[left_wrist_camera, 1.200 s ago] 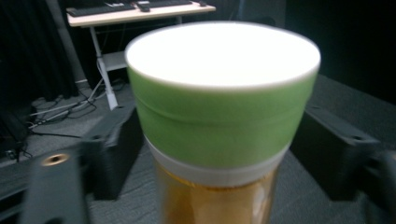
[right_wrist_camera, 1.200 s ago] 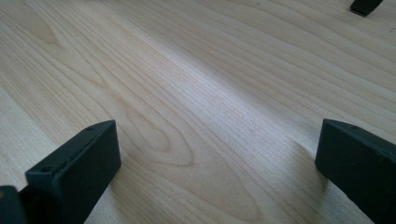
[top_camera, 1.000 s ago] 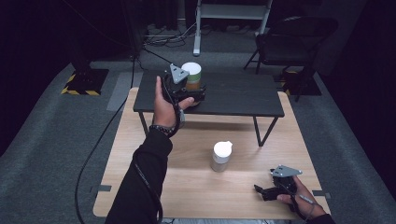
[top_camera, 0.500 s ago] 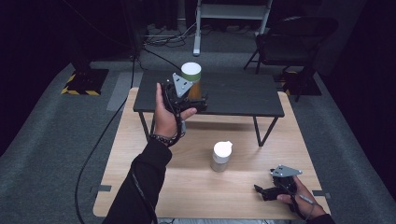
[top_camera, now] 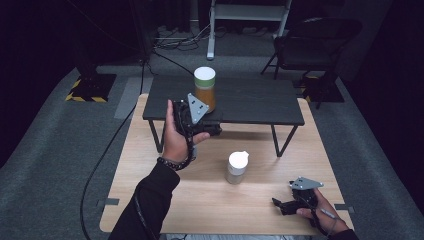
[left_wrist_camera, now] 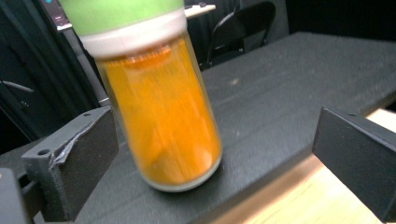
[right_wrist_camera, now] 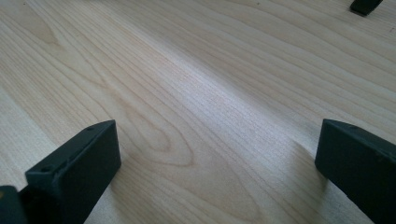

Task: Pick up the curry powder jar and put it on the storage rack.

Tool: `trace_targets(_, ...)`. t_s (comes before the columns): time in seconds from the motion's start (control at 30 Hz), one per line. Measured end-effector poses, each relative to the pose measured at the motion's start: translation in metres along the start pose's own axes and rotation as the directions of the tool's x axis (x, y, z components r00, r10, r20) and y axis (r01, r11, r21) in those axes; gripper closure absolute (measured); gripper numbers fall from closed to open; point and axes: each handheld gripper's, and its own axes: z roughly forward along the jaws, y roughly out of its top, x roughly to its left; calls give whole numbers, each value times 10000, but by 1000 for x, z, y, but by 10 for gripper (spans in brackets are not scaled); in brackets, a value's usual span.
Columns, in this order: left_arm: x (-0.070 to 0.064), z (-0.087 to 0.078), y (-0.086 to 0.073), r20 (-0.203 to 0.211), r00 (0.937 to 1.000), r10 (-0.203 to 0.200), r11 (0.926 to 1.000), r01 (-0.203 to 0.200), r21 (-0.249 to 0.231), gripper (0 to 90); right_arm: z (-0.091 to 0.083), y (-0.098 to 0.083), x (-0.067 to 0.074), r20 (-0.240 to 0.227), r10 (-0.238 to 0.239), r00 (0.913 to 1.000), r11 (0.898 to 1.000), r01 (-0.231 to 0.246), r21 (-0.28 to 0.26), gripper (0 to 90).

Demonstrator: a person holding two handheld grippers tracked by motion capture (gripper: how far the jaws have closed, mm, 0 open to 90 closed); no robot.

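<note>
A glass jar of orange powder point(top_camera: 205, 89) point(left_wrist_camera: 161, 116) with a green and white lid stands upright on the low black table point(top_camera: 250, 102). My left gripper point(top_camera: 209, 128) point(left_wrist_camera: 217, 158) hovers at that table's near edge, just in front of the jar. It is open and its jaws stand wide apart, clear of the glass. A small jar with a white lid point(top_camera: 236, 167) sits on the wooden tabletop point(top_camera: 200, 200). Near the front right corner my right gripper point(top_camera: 281, 205) point(right_wrist_camera: 215, 163) rests low over bare wood, open, with nothing between its jaws.
The black table stands on thin legs point(top_camera: 279, 141) on the wooden top; one foot point(right_wrist_camera: 364, 5) appears in the right gripper view. A dark chair point(top_camera: 315, 40) and cables point(top_camera: 170, 40) lie beyond on the grey carpet.
My left gripper has drawn back from the orange jar toward me and to the black table's near edge. The jar stays standing. The right gripper has not moved.
</note>
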Motion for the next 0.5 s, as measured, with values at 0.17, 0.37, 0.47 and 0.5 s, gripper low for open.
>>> trace_targets(0.17,2,-6,-10,282,9996,-17,10000,14,91,4,0,0,0,0,1,10000,10000,-1,-1,0)
trace_targets(0.37,-1,-14,-23,328,9993,194,9996,-200,192,4,0,0,0,7,8,10000,10000,-8,0,0)
trace_targets(0.47,-1,-17,-28,364,9989,283,9993,-292,254,4,0,0,0,7,8,10000,10000,-8,-1,0)
trace_targets(0.5,-1,-18,-29,337,9990,310,9992,-318,254,5,0,0,0,6,10,10000,10000,-10,0,0)
